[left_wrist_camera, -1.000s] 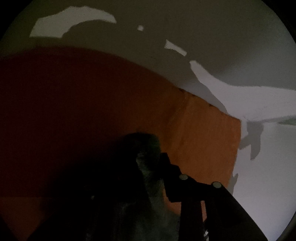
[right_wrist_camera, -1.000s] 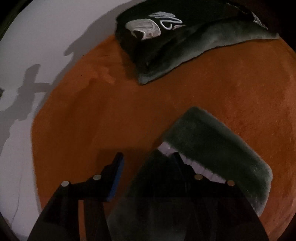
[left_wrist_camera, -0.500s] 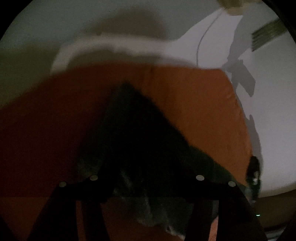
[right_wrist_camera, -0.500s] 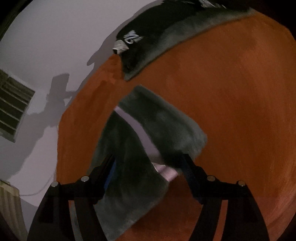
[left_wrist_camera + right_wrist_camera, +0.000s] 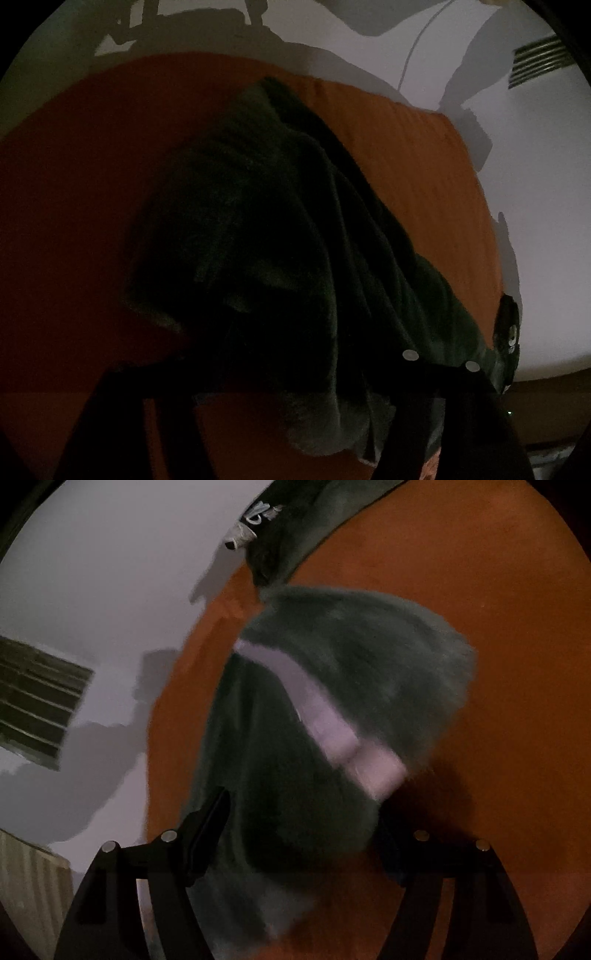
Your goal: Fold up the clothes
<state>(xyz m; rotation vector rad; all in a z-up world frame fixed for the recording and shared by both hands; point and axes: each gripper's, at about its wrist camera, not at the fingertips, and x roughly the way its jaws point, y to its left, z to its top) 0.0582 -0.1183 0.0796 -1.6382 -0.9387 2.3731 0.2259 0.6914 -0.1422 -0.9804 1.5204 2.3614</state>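
A dark green fleecy garment (image 5: 277, 229) lies in a heap on the orange surface (image 5: 406, 166). My left gripper (image 5: 291, 373) hovers over its near edge. Its jaws are opening wide, with cloth between them but not pinched. In the right wrist view the same kind of grey-green fleece (image 5: 351, 646) shows a pale lilac band across it. My right gripper (image 5: 303, 812) stands open astride its lower fold, and the left finger (image 5: 207, 823) stays off the cloth. The picture is dim and the cloth is blurred.
A second dark garment with white print (image 5: 284, 528) lies at the far edge of the orange surface (image 5: 498, 627). Pale floor surrounds it, with a slatted vent (image 5: 37, 701) on the left. The vent (image 5: 539, 59) and a thin cable (image 5: 417, 48) also show top right.
Both grippers' jaws have widened and let go of the fleece, which now lies slack on the orange surface. The left view has rolled and shifted; the right gripper has sunk closer to the cloth.
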